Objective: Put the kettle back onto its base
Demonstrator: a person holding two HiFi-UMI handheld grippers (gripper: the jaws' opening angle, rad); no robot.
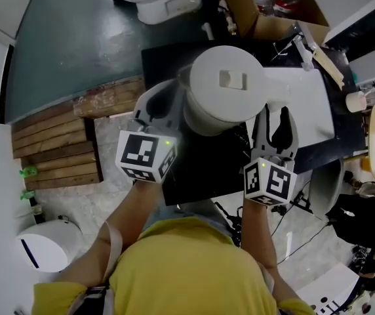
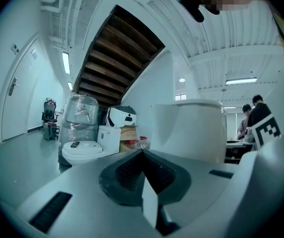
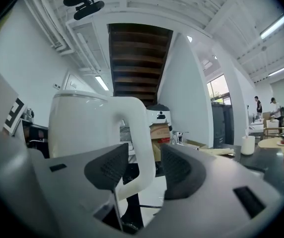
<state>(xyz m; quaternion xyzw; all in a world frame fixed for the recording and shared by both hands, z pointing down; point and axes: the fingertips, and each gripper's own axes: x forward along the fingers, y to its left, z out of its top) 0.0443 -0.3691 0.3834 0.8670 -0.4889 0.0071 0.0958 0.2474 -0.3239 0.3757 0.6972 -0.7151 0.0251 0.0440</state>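
The left tool (image 2: 143,153) has its jaws together; the white kettle (image 2: 189,130) stands just beyond.

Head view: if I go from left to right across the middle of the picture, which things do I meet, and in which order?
Wooden pallet → left tongs → white kettle → right tongs → pale cup.

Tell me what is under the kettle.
In the head view, the white kettle sits over the black table. Its own body covers what is directly beneath, so a base cannot be seen.
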